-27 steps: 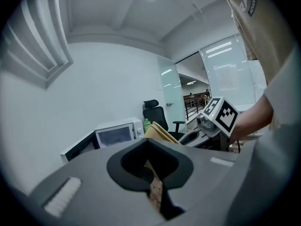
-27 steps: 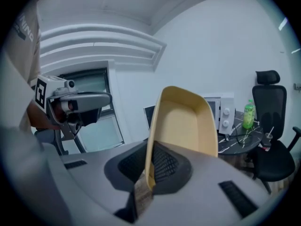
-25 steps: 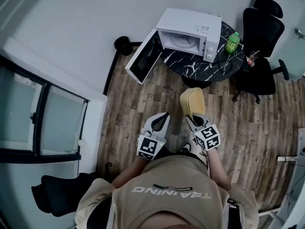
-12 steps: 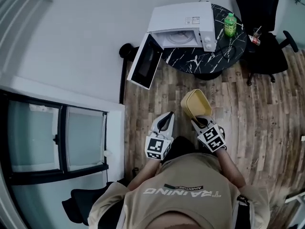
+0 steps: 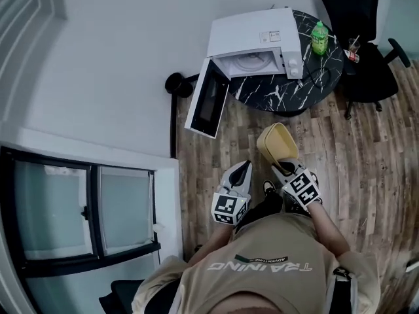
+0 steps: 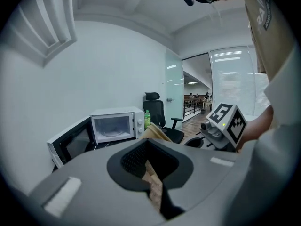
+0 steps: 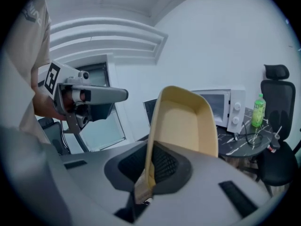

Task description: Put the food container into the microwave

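The food container (image 5: 277,142) is not yet inside. It hangs tilted over the floor (image 5: 366,162), with one wall clamped in the jaws of the right gripper (image 5: 285,167). The microwave (image 5: 256,39) on the table (image 5: 314,77) is well apart, and its door (image 5: 209,100) is already open. The left gripper (image 5: 241,169) is empty, jaws together.

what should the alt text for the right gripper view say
The right hand-held gripper is shut on the wall of a yellow food container, tilted up on edge. Beyond it a white microwave and a green bottle stand on a black marbled table, beside a black office chair.
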The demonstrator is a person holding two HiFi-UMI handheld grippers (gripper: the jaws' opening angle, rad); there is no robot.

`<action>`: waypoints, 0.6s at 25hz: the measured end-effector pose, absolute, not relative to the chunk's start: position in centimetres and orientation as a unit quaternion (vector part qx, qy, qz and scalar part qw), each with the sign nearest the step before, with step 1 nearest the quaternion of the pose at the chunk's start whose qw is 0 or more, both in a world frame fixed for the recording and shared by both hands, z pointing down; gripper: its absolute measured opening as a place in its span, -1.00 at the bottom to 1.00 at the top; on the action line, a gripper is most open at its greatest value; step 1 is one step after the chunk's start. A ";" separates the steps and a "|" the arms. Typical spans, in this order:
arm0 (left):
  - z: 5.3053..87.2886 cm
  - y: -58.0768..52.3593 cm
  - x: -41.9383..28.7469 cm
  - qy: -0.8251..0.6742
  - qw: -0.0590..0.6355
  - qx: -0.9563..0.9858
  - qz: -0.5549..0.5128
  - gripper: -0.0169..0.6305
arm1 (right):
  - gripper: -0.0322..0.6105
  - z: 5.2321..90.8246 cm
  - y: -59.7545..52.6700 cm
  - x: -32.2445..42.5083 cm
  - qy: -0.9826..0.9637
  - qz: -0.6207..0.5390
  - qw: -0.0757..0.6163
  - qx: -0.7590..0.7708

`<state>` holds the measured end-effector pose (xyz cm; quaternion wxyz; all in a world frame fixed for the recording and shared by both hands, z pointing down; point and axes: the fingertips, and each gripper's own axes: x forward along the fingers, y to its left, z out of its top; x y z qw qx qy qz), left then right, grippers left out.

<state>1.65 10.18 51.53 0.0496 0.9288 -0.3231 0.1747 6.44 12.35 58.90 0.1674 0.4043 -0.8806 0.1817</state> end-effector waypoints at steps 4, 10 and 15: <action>49.7 6.6 0.5 -0.328 0.028 0.933 0.144 -0.98 | -0.82 56.4 9.7 5.7 -0.878 0.160 0.185 0.412; 49.1 1.8 -0.8 -0.322 0.018 0.938 0.126 -0.98 | -0.82 55.3 6.5 4.7 -0.870 0.150 0.199 0.425; 49.9 -0.4 -1.5 -0.303 0.038 0.945 0.119 -0.98 | -0.82 56.7 5.1 3.9 -0.854 0.176 0.208 0.444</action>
